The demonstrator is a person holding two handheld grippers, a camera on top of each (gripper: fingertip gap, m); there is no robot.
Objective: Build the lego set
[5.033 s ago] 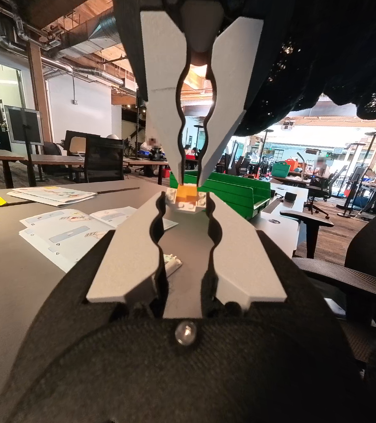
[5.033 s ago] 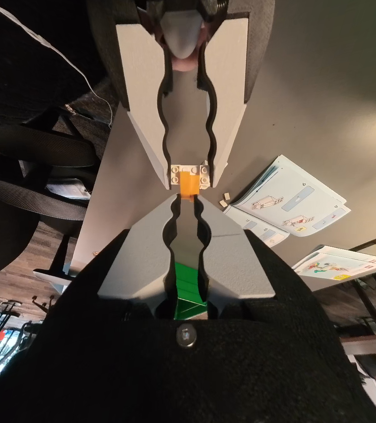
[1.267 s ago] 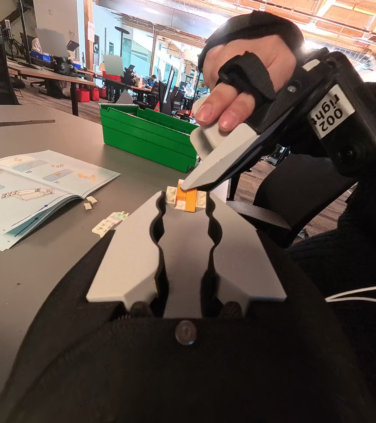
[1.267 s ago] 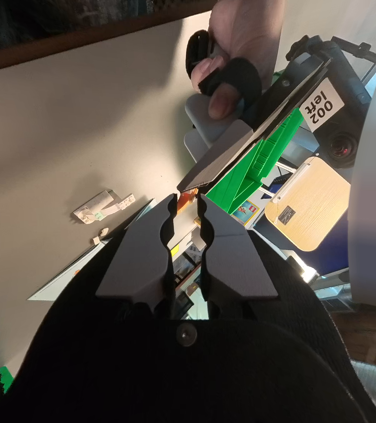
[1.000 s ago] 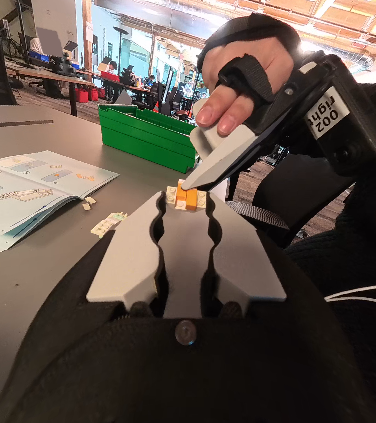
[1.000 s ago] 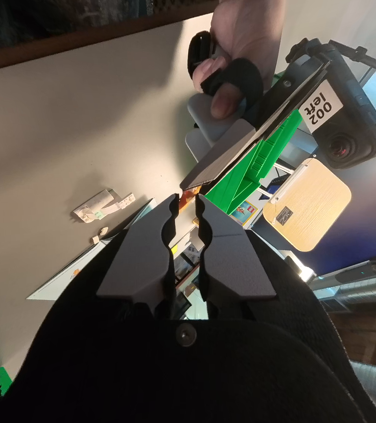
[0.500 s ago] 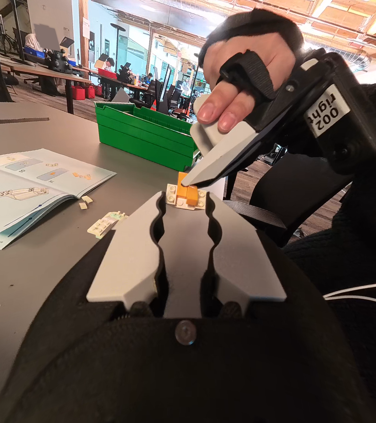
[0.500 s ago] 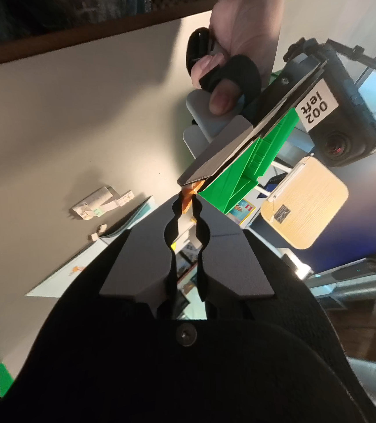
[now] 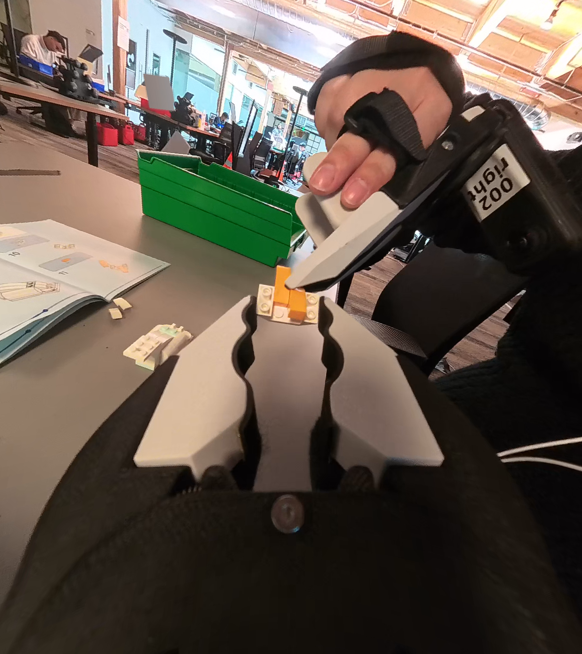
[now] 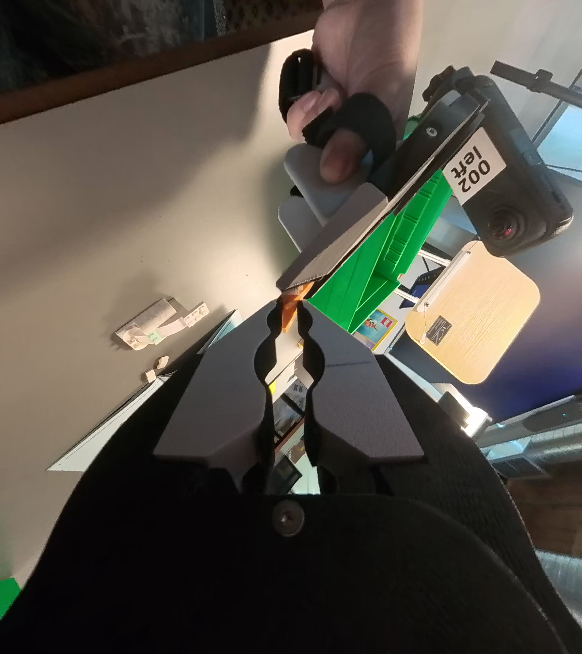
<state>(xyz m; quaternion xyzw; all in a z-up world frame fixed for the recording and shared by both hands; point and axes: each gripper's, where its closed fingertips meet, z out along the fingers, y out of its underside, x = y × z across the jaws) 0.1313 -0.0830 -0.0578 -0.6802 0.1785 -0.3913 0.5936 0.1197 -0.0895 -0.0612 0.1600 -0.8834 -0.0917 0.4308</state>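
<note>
My left gripper (image 9: 286, 307) is shut on a small white plate (image 9: 267, 300) with an orange brick (image 9: 296, 307) on it, held above the grey table (image 9: 70, 407). My right gripper (image 10: 289, 305) comes in from the upper right in the left wrist view (image 9: 292, 283). It is shut on a second orange piece (image 10: 287, 315), which stands tilted up at the back of the plate (image 9: 280, 283). In the right wrist view the left gripper (image 10: 284, 283) shows side-on just above my right fingertips, and its finger hides the white plate.
A green bin (image 9: 218, 212) stands behind the grippers. An open instruction booklet (image 9: 34, 276) lies at left, with two small tan pieces (image 9: 118, 308) and a white sub-assembly (image 9: 157, 345) beside it. A black chair (image 9: 406, 339) sits past the table's right edge.
The right gripper's jaws have narrowed onto the orange piece. That piece has gone from lying flat on the white plate to standing tilted up. The left gripper still holds the plate.
</note>
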